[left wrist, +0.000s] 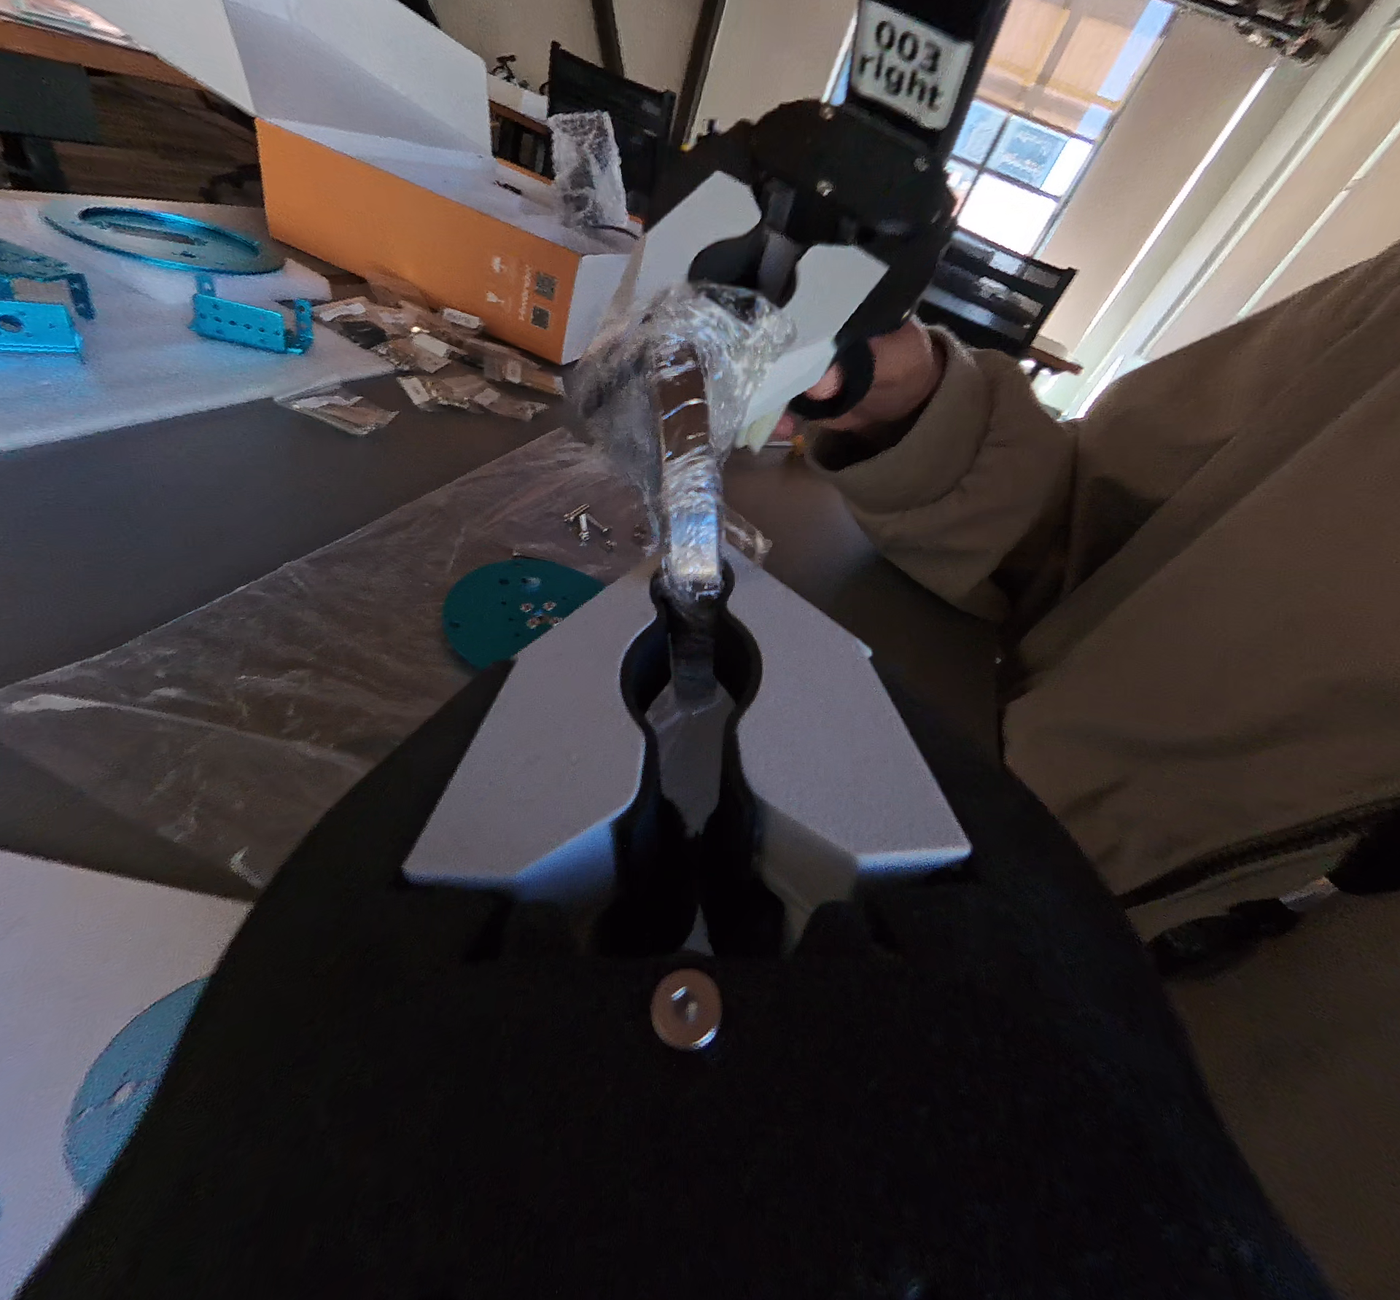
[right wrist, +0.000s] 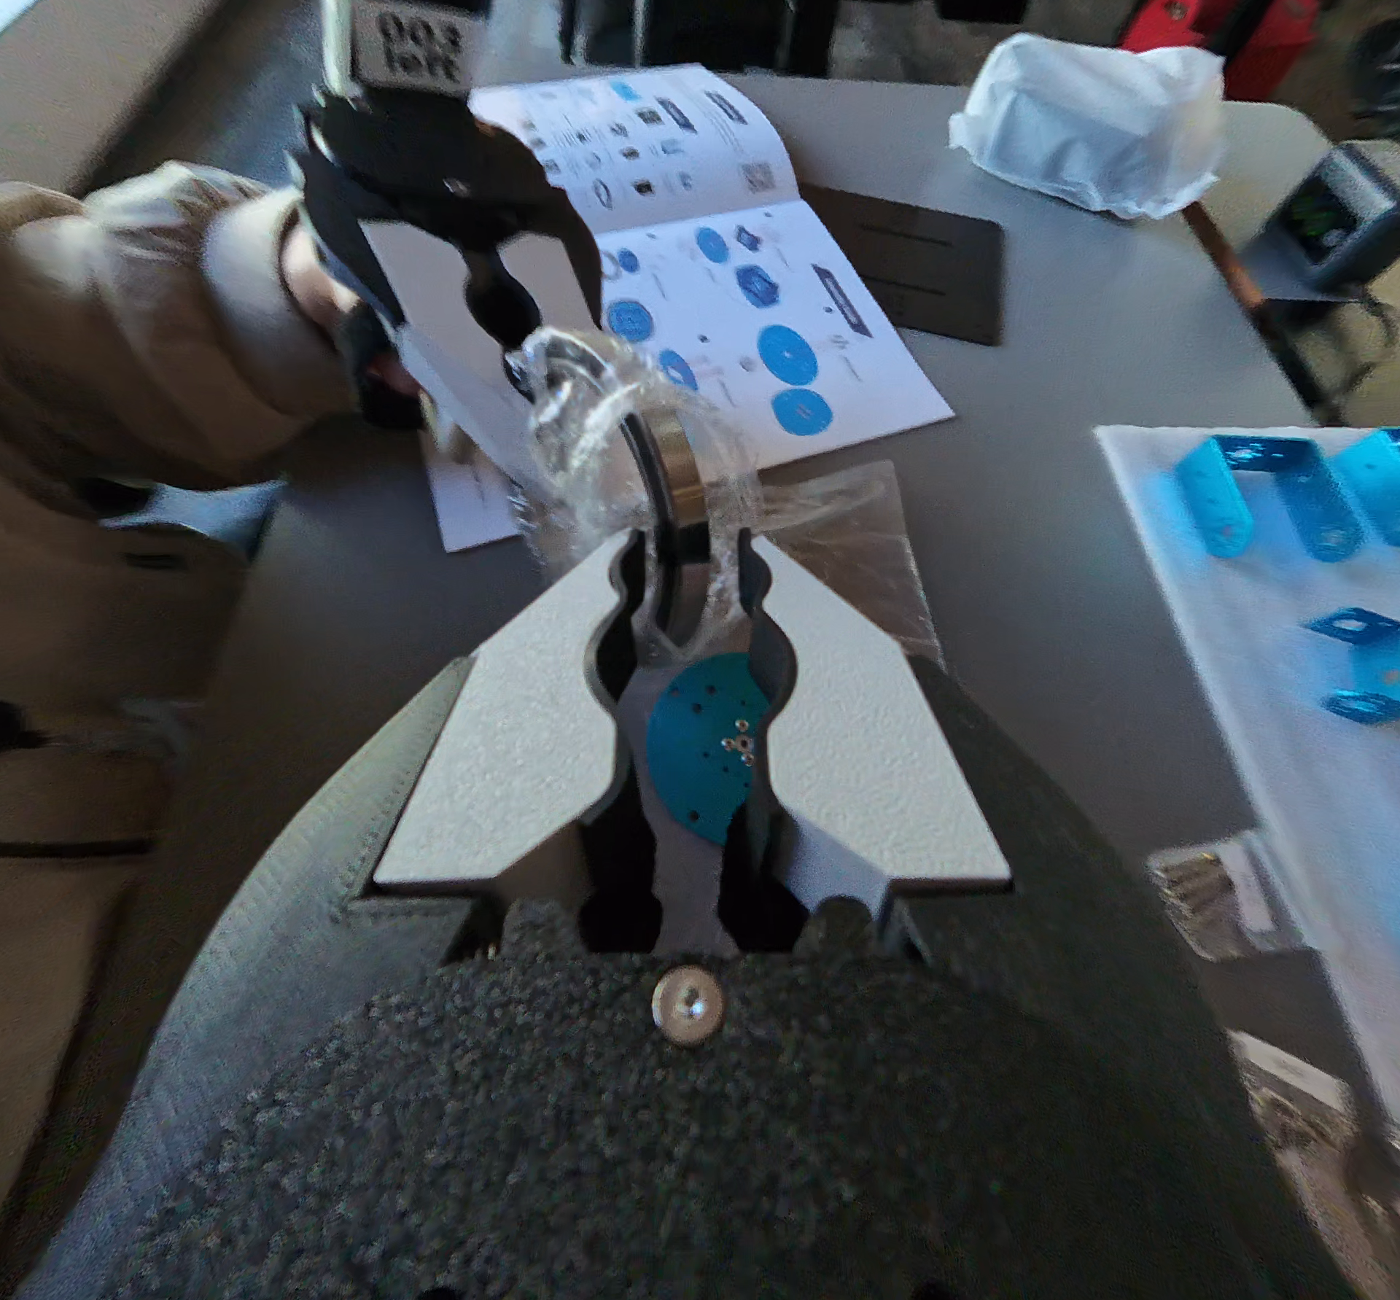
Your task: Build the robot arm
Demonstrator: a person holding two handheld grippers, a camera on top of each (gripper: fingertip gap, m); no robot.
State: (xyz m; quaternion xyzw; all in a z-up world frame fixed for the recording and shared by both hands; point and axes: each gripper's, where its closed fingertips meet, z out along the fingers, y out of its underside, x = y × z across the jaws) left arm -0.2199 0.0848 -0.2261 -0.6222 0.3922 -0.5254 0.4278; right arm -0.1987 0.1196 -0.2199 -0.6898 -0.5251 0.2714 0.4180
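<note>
I have both grippers clamped on one metal ring [right wrist: 678, 464] in clear wrap [right wrist: 583, 430], held in the air above the table [right wrist: 1060, 324]. My left gripper [left wrist: 693, 601] pinches one edge of it; my right gripper [right wrist: 685, 551] pinches the opposite edge. In the right wrist view, a teal disc [right wrist: 697, 748] lies on the table at 6 o'clock from the ring, a booklet [right wrist: 757, 294] at 1 o'clock, and blue brackets [right wrist: 1280, 498] at 3 o'clock.

Left gripper [left wrist: 691, 601] and right gripper [right wrist: 685, 551] both clamped, facing.
</note>
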